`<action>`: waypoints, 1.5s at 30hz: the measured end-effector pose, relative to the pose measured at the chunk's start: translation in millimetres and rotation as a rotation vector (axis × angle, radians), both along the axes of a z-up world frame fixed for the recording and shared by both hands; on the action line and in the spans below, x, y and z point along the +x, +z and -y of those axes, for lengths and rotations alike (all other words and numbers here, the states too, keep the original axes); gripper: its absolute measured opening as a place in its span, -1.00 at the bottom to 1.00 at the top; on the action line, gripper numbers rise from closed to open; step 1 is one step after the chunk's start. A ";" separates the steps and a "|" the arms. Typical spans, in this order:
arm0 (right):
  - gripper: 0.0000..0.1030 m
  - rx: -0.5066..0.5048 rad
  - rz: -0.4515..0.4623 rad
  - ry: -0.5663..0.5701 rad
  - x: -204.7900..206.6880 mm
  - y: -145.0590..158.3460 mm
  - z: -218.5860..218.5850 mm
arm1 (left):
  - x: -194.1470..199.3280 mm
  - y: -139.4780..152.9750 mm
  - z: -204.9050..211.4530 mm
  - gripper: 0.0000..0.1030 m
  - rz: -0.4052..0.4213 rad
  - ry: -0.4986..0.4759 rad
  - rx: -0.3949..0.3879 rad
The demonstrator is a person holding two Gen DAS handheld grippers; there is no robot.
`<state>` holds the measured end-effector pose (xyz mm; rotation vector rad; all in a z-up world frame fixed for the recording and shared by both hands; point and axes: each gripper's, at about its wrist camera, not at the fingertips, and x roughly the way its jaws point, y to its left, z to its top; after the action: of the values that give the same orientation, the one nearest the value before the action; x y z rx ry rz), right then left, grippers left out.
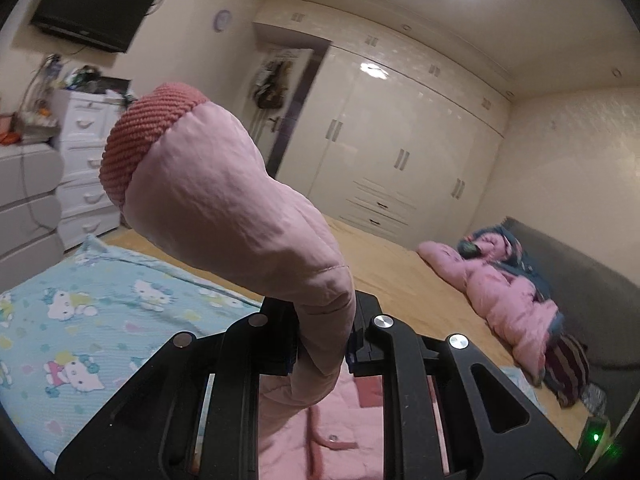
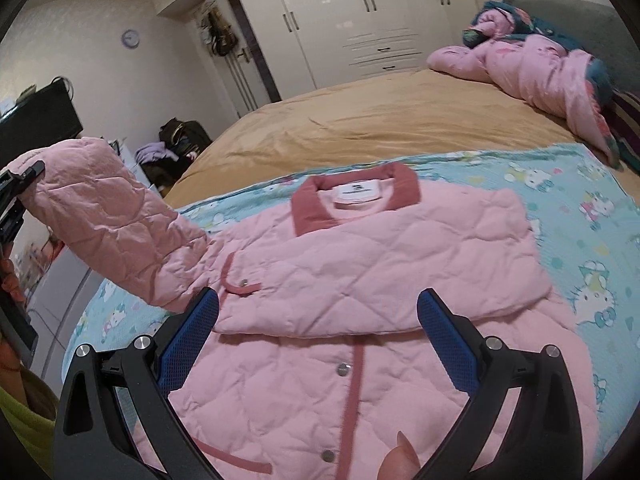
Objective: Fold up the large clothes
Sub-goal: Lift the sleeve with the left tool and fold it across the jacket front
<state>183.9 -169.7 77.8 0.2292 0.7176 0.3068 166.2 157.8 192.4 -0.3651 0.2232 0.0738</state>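
Partly hidden: sleeve in left tool

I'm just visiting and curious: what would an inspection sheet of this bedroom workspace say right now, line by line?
Surface: light-blue cartoon-cat printed sheet spread over a tan bedcover.
Job's things: pink quilted jacket lying flat, dark-pink collar away from the camera; one sleeve lifted off the bed, its ribbed cuff free.
Clutter: crumpled pink and teal bedding pile by the headboard.
Grippers: left gripper shut on the sleeve; right gripper open above the jacket, holding nothing.
Cables: loose cords near the white drawer unit.
Surroundings: glossy white wardrobe, wall-mounted black television, round wall clock.
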 end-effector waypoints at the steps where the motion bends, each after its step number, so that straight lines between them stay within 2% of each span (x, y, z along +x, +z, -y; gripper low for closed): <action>1: 0.92 0.008 -0.002 -0.007 -1.1 -0.5 5.6 | 2.6 -0.1 8.7 -0.80 -0.004 -0.015 0.010; 8: 0.92 0.038 -0.012 -0.052 -5.2 -4.0 40.4 | 18.9 -3.6 57.2 -0.80 -0.027 -0.092 0.062; 14: 0.92 0.073 -0.016 -0.099 -7.4 -8.7 71.5 | 36.5 -17.6 100.1 -0.80 -0.058 -0.172 0.114; 23: 0.92 0.106 -0.033 -0.197 -9.7 -18.4 122.0 | 67.7 -68.9 181.4 -0.80 -0.167 -0.336 0.219; 26: 0.92 0.115 -0.044 -0.232 -11.3 -23.1 140.2 | 76.9 -95.5 217.3 -0.80 -0.213 -0.396 0.305; 33: 0.92 0.157 -0.073 -0.309 -14.7 -34.4 182.3 | 88.9 -155.3 271.1 -0.80 -0.329 -0.477 0.451; 41: 0.92 0.182 -0.105 -0.335 -10.7 -46.4 200.4 | 84.5 -207.1 315.1 -0.71 -0.393 -0.536 0.669; 44: 0.92 0.211 -0.127 -0.310 -6.0 -52.3 199.4 | 80.2 -219.9 326.7 -0.52 -0.408 -0.565 0.737; 45: 0.92 0.225 -0.132 -0.300 -4.9 -53.1 199.6 | 79.0 -222.2 328.6 -0.36 -0.413 -0.575 0.748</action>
<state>179.0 -369.3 24.7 0.5688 0.7673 0.0856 245.2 -170.8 -29.9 0.4743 0.6736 -0.3336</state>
